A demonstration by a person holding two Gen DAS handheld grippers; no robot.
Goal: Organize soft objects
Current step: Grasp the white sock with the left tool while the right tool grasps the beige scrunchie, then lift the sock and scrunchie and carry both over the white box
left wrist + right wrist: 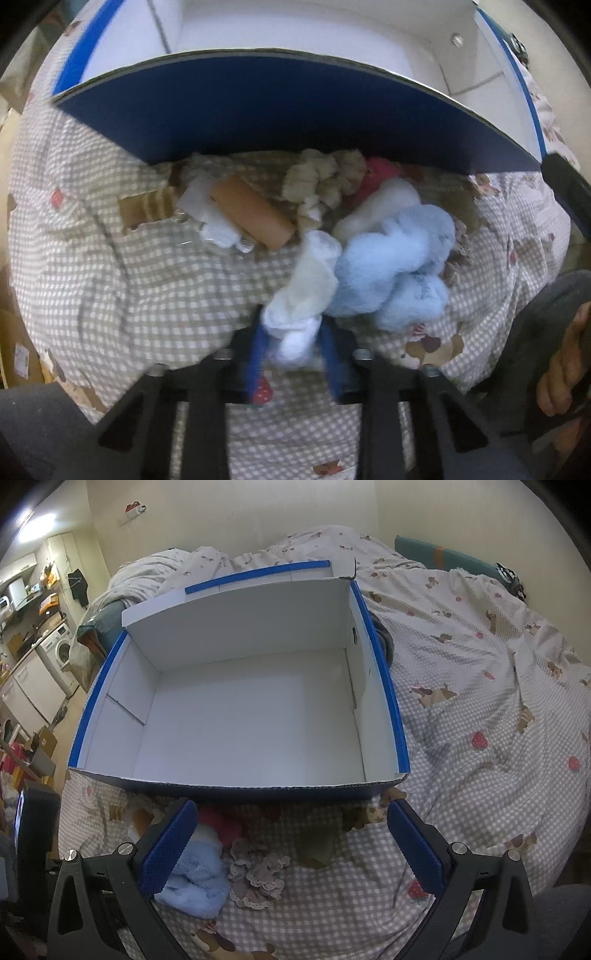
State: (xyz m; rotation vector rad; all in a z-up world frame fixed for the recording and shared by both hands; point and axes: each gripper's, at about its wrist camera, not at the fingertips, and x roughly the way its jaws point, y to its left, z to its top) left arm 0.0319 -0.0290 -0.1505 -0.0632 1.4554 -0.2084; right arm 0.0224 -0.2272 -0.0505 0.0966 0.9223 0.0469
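Observation:
My left gripper is shut on a white sock and holds it just above the bed. Behind it lies a pile: a fluffy light-blue cloth, a white roll, a red piece, a beige fluffy piece and a brown roll. The blue-and-white cardboard box stands open behind the pile. My right gripper is open and empty, above the bed in front of the box. The light-blue cloth, the red piece and a lacy frilled cloth lie below it.
A checked bedcover with a bear and strawberry print covers the bed. White packets and a brown card tag lie left of the pile. A dark olive cloth lies under the box front. A kitchen corner with a washing machine is far left.

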